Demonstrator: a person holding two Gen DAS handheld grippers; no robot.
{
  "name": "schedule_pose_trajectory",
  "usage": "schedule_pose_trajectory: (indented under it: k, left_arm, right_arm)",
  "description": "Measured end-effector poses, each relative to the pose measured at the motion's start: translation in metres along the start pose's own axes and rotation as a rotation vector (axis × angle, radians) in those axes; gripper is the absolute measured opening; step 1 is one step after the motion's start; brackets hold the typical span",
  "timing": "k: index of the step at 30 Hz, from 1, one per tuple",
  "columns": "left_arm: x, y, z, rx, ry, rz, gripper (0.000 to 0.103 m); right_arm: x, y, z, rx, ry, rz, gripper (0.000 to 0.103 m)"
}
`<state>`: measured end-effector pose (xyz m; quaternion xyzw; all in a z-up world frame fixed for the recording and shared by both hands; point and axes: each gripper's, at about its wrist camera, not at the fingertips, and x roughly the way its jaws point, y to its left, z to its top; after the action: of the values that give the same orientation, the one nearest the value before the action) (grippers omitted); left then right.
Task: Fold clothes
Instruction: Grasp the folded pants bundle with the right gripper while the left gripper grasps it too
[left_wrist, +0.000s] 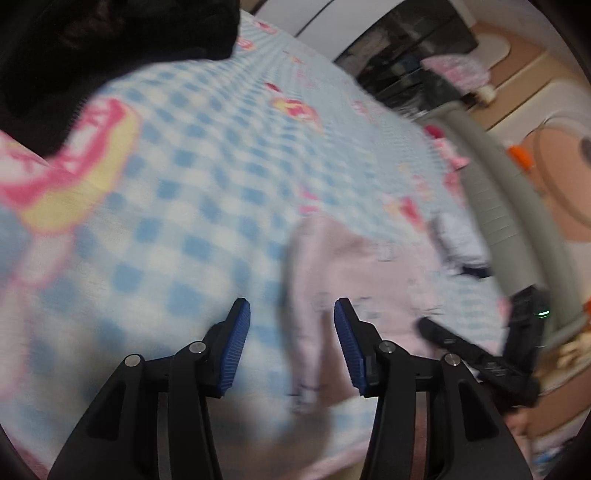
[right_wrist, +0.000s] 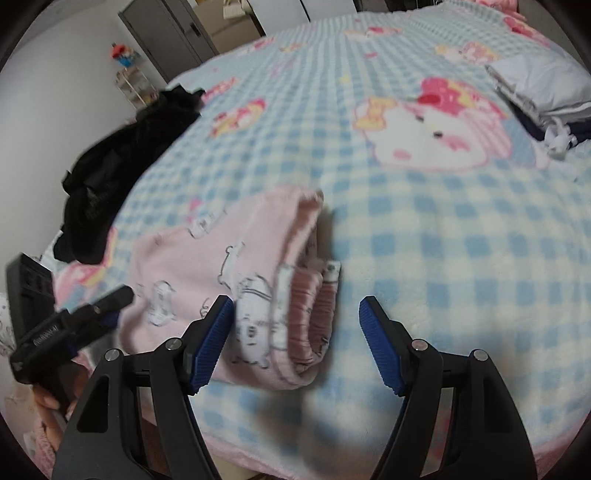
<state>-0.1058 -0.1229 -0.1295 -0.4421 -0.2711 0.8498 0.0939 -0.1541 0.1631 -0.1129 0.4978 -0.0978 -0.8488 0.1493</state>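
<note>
Both claws, left (left_wrist: 291, 321) and right (right_wrist: 296, 319), gaped empty; the pink garment (right_wrist: 221, 266) lay doubled, wanting its edges squared

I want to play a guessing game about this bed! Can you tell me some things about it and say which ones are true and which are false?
1. The pink clothing lies on a blue checked blanket. True.
2. The right tongs are squeezing the pink clothing. False: they are open and hold nothing.
3. Black clothes lie bunched by the bed's edge. True.
4. The left tongs are shut. False: they are open.
5. The blanket is plain, with no pictures. False: it has cartoon cat pictures.
</note>
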Motion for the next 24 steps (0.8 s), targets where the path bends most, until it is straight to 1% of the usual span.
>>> schedule_pose_trajectory:
  k: [1,3,5,8,9,11,14,15,16,17,18,19,20,22,24]
  left_arm:
    - [0.000,0.000,0.000,-0.001,-0.003,0.004,0.044]
    - [-0.002,0.002,0.002,-0.023,-0.011,-0.026,0.043]
    - [-0.002,0.002,0.003,-0.030,-0.005,-0.080,0.044]
    - [0.003,-0.002,0.002,-0.023,0.038,-0.149,0.048]
    - [0.005,-0.003,0.001,-0.016,0.047,-0.147,0.048]
    - [0.011,-0.006,0.000,0.005,0.061,-0.116,0.049]
    - [0.022,-0.011,-0.002,0.035,0.085,-0.074,0.052]
    - [0.025,-0.013,-0.002,0.051,0.086,-0.055,0.052]
    - [0.026,-0.016,-0.003,0.067,0.079,-0.036,0.050]
    - [0.023,-0.020,-0.004,0.078,0.062,-0.021,0.042]
    - [0.018,-0.024,-0.005,0.077,0.043,0.002,0.037]
    - [0.013,-0.030,-0.006,0.076,0.032,0.029,0.027]
    - [0.008,-0.036,-0.006,0.077,0.027,0.057,0.025]
    - [0.000,-0.050,-0.007,0.096,0.017,0.102,0.021]
    - [0.000,-0.064,-0.009,0.152,0.029,0.134,0.022]
  right_arm:
    - [0.001,-0.001,-0.001,-0.006,-0.001,-0.007,0.072]
    - [0.000,-0.004,0.001,0.002,-0.002,-0.007,0.072]
    - [-0.005,-0.006,0.003,0.016,-0.016,-0.010,0.072]
    - [-0.008,-0.006,0.005,0.029,-0.022,0.017,0.072]
    - [-0.002,-0.005,0.005,0.029,-0.010,0.025,0.072]
    - [0.008,-0.003,0.005,0.030,0.013,0.042,0.072]
    - [0.023,-0.001,0.005,0.031,0.048,0.066,0.081]
    - [0.028,-0.001,0.005,0.031,0.060,0.075,0.081]
    - [0.031,0.001,0.005,0.027,0.064,0.081,0.079]
    - [0.028,0.003,0.006,0.017,0.057,0.085,0.066]
    - [0.025,0.006,0.006,0.005,0.048,0.081,0.058]
    - [0.020,0.009,0.007,-0.009,0.036,0.070,0.055]
    - [0.015,0.012,0.006,-0.021,0.026,0.067,0.049]
    - [0.005,0.016,0.005,-0.029,0.008,0.078,0.044]
    - [-0.001,0.014,0.007,-0.007,0.006,0.109,0.044]
